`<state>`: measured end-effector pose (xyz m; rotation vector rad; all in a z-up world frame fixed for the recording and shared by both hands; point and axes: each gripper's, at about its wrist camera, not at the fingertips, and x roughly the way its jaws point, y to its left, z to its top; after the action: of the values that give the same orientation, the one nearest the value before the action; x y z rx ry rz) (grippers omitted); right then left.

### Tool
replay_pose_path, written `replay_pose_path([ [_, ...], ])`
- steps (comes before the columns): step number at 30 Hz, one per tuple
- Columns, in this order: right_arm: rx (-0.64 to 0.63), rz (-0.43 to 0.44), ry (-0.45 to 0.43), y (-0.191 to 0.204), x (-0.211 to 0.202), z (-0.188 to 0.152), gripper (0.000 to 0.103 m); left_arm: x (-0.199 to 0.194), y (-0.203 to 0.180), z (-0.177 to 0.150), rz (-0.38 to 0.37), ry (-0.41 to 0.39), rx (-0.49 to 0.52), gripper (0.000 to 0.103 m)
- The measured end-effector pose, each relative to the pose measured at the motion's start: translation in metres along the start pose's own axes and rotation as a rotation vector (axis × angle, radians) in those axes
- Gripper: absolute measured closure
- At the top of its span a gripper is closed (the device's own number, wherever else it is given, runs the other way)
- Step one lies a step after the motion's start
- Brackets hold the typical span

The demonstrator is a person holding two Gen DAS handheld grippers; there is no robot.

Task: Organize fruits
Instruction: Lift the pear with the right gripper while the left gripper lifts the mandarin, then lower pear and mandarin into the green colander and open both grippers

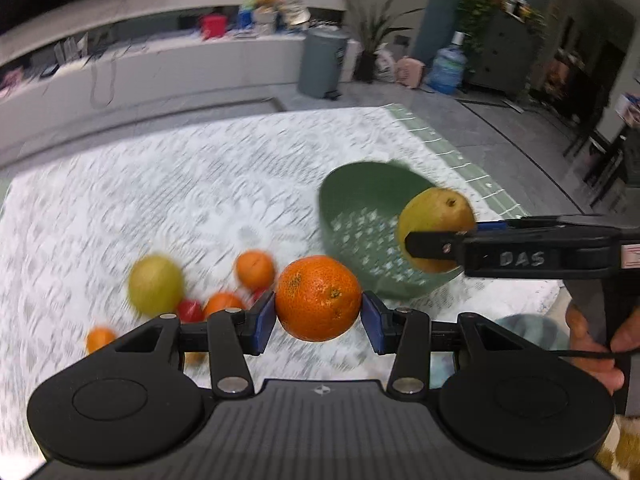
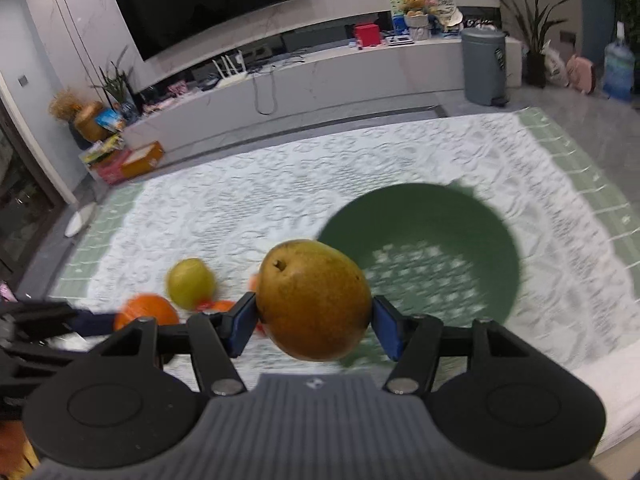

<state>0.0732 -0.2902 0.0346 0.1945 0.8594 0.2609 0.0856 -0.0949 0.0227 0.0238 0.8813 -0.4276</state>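
My left gripper (image 1: 319,312) is shut on an orange (image 1: 319,298), held above the white patterned tablecloth (image 1: 160,184). My right gripper (image 2: 314,320) is shut on a brownish-yellow pear (image 2: 314,300); in the left wrist view that pear (image 1: 436,216) and the right gripper (image 1: 428,240) hang in front of the green perforated bowl (image 1: 360,208). The bowl (image 2: 420,220) lies just beyond the pear and holds no fruit. On the cloth lie a yellow-green fruit (image 1: 155,286), several small oranges (image 1: 255,269) and a red fruit (image 1: 190,310).
The cloth's green checked border (image 2: 560,148) runs along the table's right edge. A hand (image 1: 596,344) grips the right tool's handle. Beyond the table stand a grey bin (image 2: 484,66), a water jug (image 2: 618,68), plants and a long white TV bench (image 2: 280,88).
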Motion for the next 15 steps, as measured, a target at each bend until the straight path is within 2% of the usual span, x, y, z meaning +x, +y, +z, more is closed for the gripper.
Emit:
replay_pose_path([
  [8, -0.13, -0.106, 0.091, -0.045, 0.013, 0.016, 0.044, 0.044, -0.036, 0.029, -0.053, 0.036, 0.105, 0.051],
  [15, -0.232, -0.115, 0.19, -0.07, 0.035, 0.025, 0.044, 0.077, -0.052, 0.038, -0.062, 0.102, 0.2, 0.051],
])
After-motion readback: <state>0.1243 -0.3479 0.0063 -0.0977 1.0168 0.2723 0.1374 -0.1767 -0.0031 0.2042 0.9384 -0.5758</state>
